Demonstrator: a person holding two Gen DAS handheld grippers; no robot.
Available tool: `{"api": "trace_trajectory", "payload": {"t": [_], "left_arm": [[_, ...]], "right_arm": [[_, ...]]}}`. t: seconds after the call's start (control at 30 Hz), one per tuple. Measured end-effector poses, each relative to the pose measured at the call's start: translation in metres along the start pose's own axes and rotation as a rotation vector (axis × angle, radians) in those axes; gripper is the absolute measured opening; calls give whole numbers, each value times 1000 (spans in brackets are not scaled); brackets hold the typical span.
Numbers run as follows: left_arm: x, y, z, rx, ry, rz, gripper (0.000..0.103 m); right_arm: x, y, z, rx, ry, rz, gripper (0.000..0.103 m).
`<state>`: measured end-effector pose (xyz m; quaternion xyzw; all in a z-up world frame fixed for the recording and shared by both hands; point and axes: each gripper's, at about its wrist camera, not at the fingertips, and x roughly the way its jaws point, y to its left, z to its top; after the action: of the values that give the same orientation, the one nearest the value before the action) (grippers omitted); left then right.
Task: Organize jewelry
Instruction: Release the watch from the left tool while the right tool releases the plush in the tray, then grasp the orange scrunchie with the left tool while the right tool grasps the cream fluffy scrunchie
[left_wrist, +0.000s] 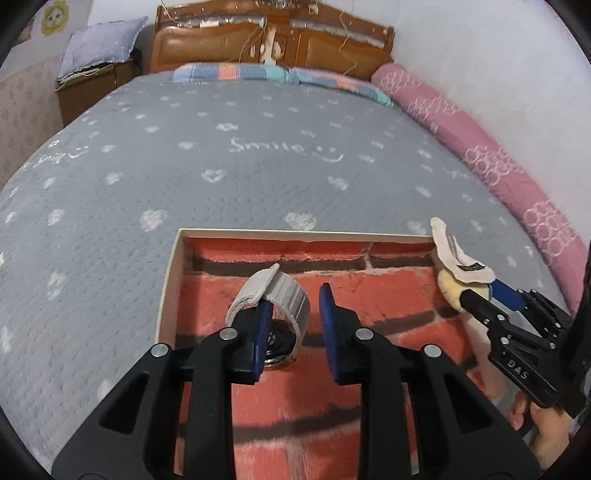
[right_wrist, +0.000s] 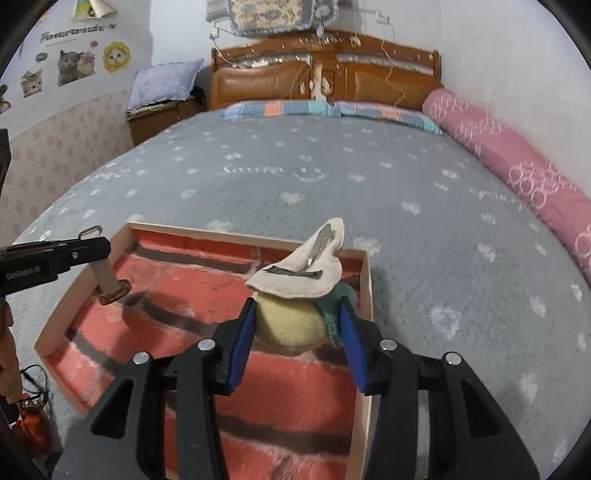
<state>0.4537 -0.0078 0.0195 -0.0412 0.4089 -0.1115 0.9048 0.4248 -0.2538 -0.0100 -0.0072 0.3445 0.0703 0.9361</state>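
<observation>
Left wrist view: tray (left_wrist: 168, 280) lying on the bed (left_wrist: 221, 166), lined with brick-patterned red.
Left gripper (left_wrist: 293, 321) is dangling a grey-strapped watch (left_wrist: 284, 295) over it; whether the pads are pinching is unclear.

Right wrist view: right gripper (right_wrist: 297, 334) is squeezing a yellow felt hair clip (right_wrist: 295, 295) above the tray's right side.

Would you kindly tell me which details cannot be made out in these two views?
- Watch dial: left wrist view, mostly hidden behind a finger of the left tool.
- Box near edge: both views, covered by the tool bodies.
- Dark piece on the felt ornament: clip or label, too small and blurred in both views.
</observation>
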Motion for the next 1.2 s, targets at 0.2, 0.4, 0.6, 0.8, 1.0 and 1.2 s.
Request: {"api": "trace_trajectory", "payload": {"t": [0.2, 0.4, 0.6, 0.8, 1.0, 1.2], "left_arm": [[29, -4, 11, 26, 32, 31, 24], [39, -1, 3, 24, 62, 41, 28], [36, 8, -2, 7, 64, 62, 53], [18, 11, -7, 10, 67, 51, 74], [-27, 10, -24, 22, 50, 21, 86], [-100, 12, -51, 50, -35, 60, 95]], "right_arm": [[24, 2, -4, -49, 47, -14, 44], [30, 0, -4, -46, 93, 4, 45], [32, 1, -6, -60, 123, -3, 48], [22, 2, -9, -43, 124, 9, 59], [-16, 2, -8, -35, 92, 5, 71], [-73, 0, -19, -24, 34, -14, 72]]}}
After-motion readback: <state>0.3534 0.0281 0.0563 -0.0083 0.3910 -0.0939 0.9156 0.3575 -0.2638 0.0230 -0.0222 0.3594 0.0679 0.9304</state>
